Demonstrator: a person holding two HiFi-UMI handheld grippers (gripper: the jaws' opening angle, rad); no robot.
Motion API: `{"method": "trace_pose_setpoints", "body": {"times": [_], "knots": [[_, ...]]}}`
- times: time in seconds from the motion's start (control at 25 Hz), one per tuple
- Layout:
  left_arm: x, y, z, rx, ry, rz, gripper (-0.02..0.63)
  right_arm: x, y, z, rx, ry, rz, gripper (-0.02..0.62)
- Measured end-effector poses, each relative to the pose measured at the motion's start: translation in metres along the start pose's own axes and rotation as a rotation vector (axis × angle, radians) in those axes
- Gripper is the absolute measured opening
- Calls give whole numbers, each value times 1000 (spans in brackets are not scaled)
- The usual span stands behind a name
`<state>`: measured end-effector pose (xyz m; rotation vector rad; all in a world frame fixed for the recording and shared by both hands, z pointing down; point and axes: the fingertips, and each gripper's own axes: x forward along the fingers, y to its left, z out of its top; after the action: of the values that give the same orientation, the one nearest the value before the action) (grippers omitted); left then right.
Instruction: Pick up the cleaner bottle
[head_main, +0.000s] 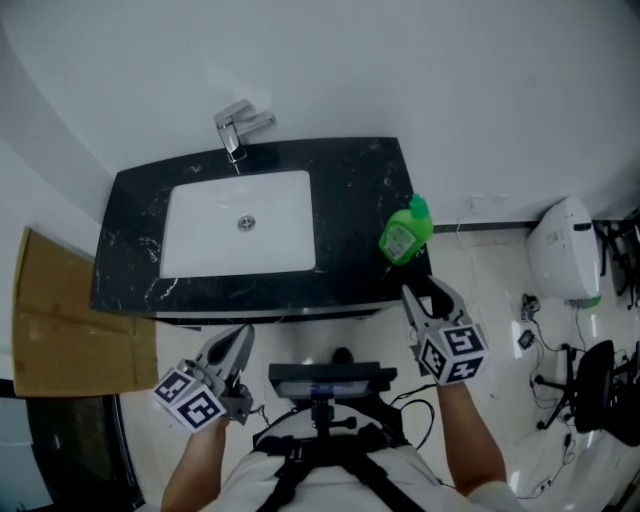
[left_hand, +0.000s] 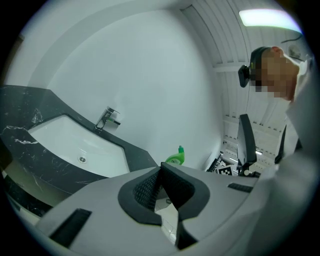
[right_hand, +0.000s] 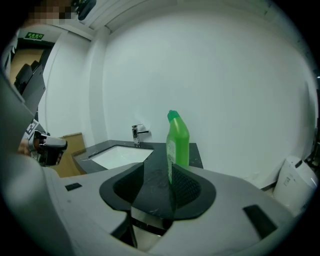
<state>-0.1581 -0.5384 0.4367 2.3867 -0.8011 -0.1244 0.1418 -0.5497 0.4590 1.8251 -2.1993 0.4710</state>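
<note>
**White wall, black counter, one green bottle**

White wall (head_main: 420, 70) fills the back of the room, and one black counter (head_main: 130, 240) stands against it. Set in the counter is one white sink (head_main: 215, 225) with one round drain (head_main: 245, 223). One shiny tap (head_main: 240, 128) sits behind the sink.

One green cleaner bottle (head_main: 405, 233) stands upright on the counter's corner, with its green cap on. It has one pale label, but the words are too small to read. One green sign (right_hand: 34, 35) hangs high up in the right gripper view, and its writing is too small as well.

Two tongs are held out in front of the person. Each one has one cube with black and white squares, so there are two cubes (head_main: 190, 398) (head_main: 452, 352).

Ahead of the right tongs (head_main: 420, 292) is the bottle, close to the tips but not touching them. These tongs are released, with a gap between the jaws and only the counter showing through it. They point at the bottle and tip down a little.

Next, the left tongs (head_main: 240, 340) are clenched, with nothing inside. They point almost flat at the counter's front edge, with the sink ahead of them. From them, the bottle is far off to the right.

One brown cardboard sheet (head_main: 60, 320) leans out to the left of the left tongs.
</note>
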Motion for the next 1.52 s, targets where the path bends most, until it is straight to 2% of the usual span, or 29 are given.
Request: {"method": "trace_pose_setpoints", "body": {"times": [0.16, 0.32, 0.6, 1.0, 1.52], "knots": [[20, 1, 3, -3, -10, 41, -6, 17, -25, 10, -21, -16, 16, 189], [44, -5, 6, 4, -22, 57, -6, 36, -41, 17, -32, -31, 68, 226], [59, -1, 8, -6, -6, 58, -6, 71, -35, 12, -87, -2, 132, 290], [54, 16, 21, 8, 44, 28, -6, 106, -39, 2, -107, 20, 81, 291], [42, 24, 31, 21, 49, 78, -6, 143, -38, -13, -106, 27, 124, 290]]}}
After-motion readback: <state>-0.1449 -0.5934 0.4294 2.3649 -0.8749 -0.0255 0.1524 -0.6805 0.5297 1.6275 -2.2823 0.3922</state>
